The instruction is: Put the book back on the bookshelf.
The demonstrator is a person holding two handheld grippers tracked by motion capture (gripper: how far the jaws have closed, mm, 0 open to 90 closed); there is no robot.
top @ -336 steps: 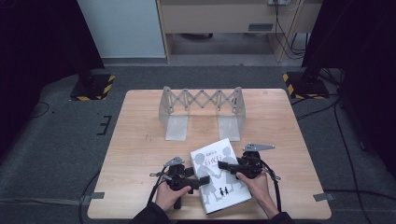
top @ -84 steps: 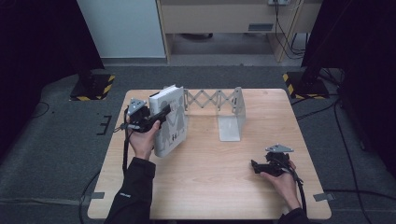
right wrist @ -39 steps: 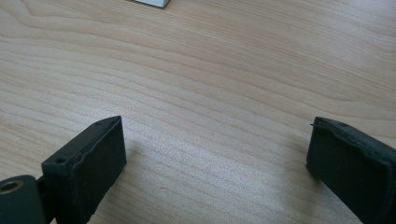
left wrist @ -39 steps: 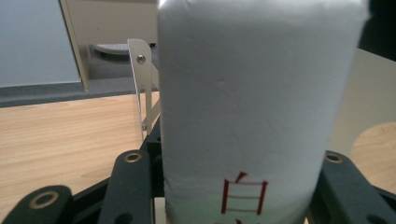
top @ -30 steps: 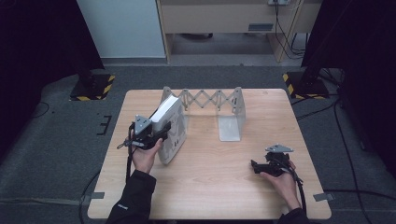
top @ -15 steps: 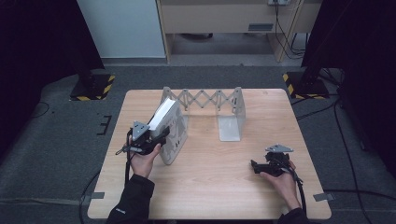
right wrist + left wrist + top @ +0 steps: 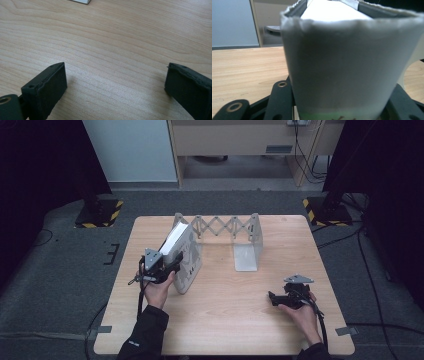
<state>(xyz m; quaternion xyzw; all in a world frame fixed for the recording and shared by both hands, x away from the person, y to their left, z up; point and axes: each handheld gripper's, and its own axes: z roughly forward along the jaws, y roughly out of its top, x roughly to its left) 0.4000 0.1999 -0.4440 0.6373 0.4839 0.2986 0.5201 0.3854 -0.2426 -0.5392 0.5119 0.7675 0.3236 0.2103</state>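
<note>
Overhead, I see a pale rectangular wooden table point(image 7: 225, 320) on grey carpet, with a grey metal expandable book rack point(image 7: 227, 227) along its far edge. My left gripper point(image 7: 167, 265) is clamped on a thick white paperback book point(image 7: 186, 260), standing upright and tilted against the rack's left end. Its own view adds the book's point(image 7: 347, 62) frayed spine between the jaws. My right gripper point(image 7: 277, 298) rests near the front right, jaws apart point(image 7: 116, 82) over bare wood.

The tabletop point(image 7: 225, 320) is bare in the middle and at the front. At the back, the metal rack point(image 7: 235, 237) and the leaning book point(image 7: 186, 257) block the way.
</note>
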